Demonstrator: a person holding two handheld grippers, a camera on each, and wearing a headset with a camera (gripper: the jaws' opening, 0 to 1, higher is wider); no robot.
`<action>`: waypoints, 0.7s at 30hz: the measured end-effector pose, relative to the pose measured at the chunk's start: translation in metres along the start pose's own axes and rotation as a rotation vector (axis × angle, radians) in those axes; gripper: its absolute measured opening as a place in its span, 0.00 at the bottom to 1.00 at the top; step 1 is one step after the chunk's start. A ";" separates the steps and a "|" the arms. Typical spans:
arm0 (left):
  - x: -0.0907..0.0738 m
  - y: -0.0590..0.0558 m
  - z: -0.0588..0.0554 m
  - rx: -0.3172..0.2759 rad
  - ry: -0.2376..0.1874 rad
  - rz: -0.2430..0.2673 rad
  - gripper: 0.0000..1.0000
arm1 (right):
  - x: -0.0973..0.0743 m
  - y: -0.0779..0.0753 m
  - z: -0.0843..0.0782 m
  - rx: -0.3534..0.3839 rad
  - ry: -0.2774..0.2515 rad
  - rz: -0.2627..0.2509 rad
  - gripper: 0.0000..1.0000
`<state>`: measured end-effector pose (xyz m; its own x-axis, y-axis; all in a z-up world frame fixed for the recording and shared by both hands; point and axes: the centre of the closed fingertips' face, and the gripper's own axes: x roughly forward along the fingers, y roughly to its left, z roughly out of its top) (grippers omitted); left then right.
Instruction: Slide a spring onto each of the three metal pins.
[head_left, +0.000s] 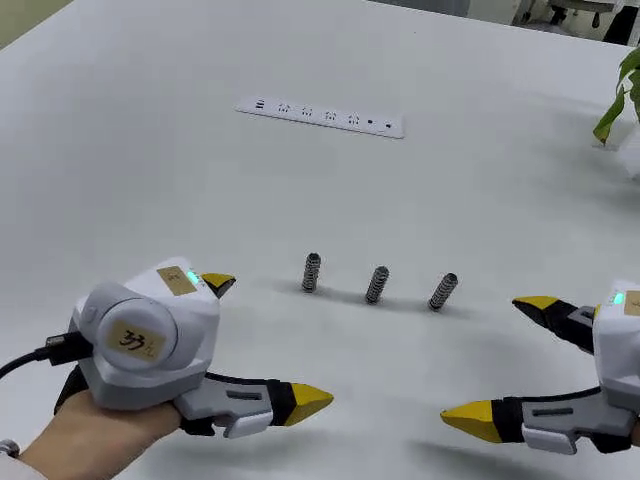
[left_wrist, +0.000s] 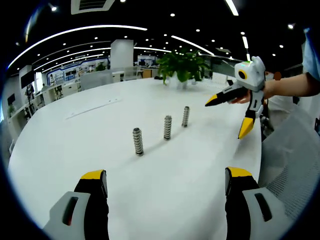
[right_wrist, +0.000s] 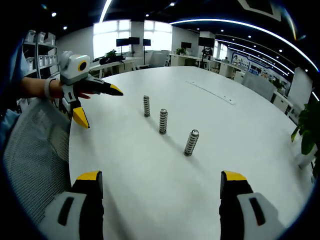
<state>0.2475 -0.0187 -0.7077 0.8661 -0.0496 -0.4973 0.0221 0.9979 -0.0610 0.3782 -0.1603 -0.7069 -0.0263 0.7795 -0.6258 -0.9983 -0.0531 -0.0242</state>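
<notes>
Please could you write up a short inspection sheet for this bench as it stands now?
Surface: white table, clean.
Job's things: three springs standing in a row, apparently already on their pins; the right one leans.
Clutter: nothing seen.
Tools: left tool and right tool both open, empty, clear of the springs.
Cables: one cable runs from the left tool.
Surroundings: socket strip on the table, plant at the right edge, open office beyond.
</notes>
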 end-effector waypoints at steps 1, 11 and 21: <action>0.000 0.000 0.000 0.002 0.002 0.001 1.00 | -0.002 0.000 -0.001 0.007 -0.008 -0.013 0.99; -0.001 0.000 -0.001 0.004 0.014 0.001 1.00 | -0.022 -0.001 -0.018 0.107 -0.042 -0.104 0.99; -0.002 0.000 -0.002 0.004 0.021 0.007 1.00 | -0.031 -0.002 -0.025 0.146 -0.069 -0.153 0.99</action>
<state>0.2443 -0.0190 -0.7083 0.8554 -0.0433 -0.5162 0.0178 0.9984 -0.0542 0.3820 -0.1999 -0.7073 0.1273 0.8129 -0.5683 -0.9878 0.1559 0.0017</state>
